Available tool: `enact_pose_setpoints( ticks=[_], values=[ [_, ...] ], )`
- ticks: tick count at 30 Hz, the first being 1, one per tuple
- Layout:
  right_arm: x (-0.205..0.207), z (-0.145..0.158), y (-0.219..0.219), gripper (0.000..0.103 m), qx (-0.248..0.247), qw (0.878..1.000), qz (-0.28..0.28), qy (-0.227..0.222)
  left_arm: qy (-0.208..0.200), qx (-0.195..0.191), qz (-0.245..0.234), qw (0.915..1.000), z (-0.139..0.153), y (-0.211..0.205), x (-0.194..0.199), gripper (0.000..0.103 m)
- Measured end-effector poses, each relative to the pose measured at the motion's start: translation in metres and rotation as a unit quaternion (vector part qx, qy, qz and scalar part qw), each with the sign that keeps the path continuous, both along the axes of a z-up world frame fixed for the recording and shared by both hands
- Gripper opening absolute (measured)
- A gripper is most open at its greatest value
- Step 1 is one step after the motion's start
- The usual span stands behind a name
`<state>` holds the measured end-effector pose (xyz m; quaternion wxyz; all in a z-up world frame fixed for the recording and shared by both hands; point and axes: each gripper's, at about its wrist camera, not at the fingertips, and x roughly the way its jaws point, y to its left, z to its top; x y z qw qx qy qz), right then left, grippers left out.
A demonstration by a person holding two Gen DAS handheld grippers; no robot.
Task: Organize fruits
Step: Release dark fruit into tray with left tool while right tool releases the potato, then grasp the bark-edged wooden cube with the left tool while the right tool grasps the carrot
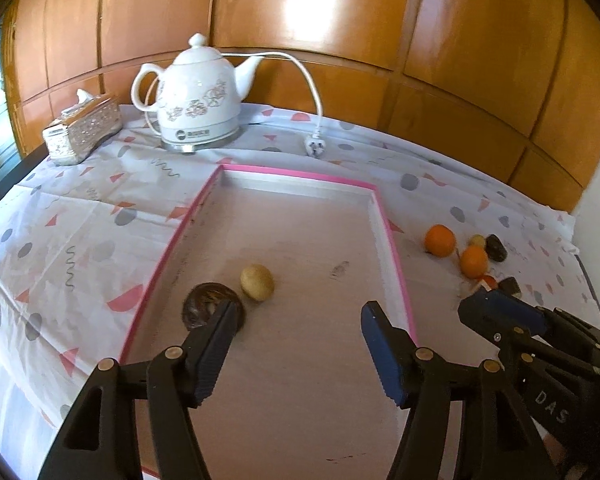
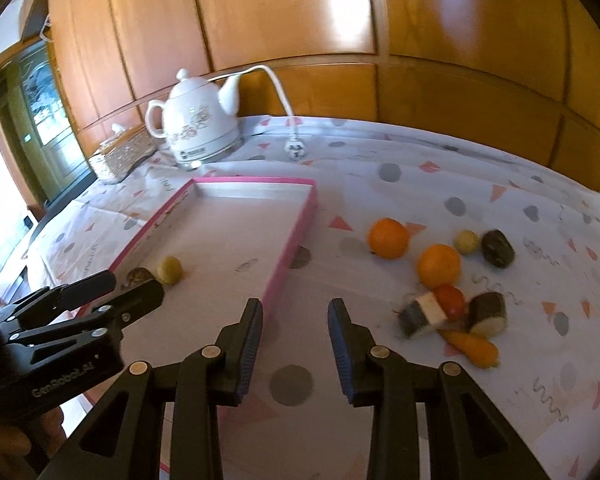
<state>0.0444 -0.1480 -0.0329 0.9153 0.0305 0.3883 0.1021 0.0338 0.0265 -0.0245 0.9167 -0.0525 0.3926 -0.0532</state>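
Observation:
A pink-rimmed tray (image 1: 300, 174) (image 2: 296, 236) lies on the patterned cloth. In it sit a yellow-brown round fruit (image 1: 257, 282) (image 2: 169, 269) and a dark round fruit (image 1: 204, 306) (image 2: 140, 275). My left gripper (image 1: 296, 320) is open and empty above the tray, its left finger just in front of the dark fruit. My right gripper (image 2: 294, 312) is open and empty over the tray's right rim. To the right lie two oranges (image 2: 388, 238) (image 2: 439, 266), a small yellow fruit (image 2: 467, 242), a dark fruit (image 2: 498, 248), a tomato (image 2: 450, 298), a carrot (image 2: 474, 346) and cut pieces (image 2: 422, 314).
A white kettle (image 1: 198, 100) (image 2: 200, 128) with its cord and plug (image 1: 314, 146) stands at the back, a tissue box (image 1: 84, 128) to its left. Wooden wall panels rise behind the table. The right gripper shows at the right in the left wrist view (image 1: 500, 308).

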Motion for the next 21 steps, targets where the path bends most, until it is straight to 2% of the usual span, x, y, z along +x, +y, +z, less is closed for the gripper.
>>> enact_pose_setpoints(
  ticks=[8,15,21],
  values=[
    [-0.015,-0.013,-0.048,0.034,0.008,0.998,-0.054,0.022,0.003,0.005,-0.030,0.9995,-0.001,-0.016,-0.002,0.066],
    [-0.031,-0.031,-0.101,0.034,0.009,0.991,-0.122,0.046,0.006,0.001,-0.066,0.9978,-0.002,-0.034,-0.005,0.066],
    [-0.032,-0.038,-0.128,0.034,0.021,0.986,-0.155,0.055,0.006,0.005,-0.105,0.9944,-0.003,-0.052,-0.008,0.066]
  ],
)
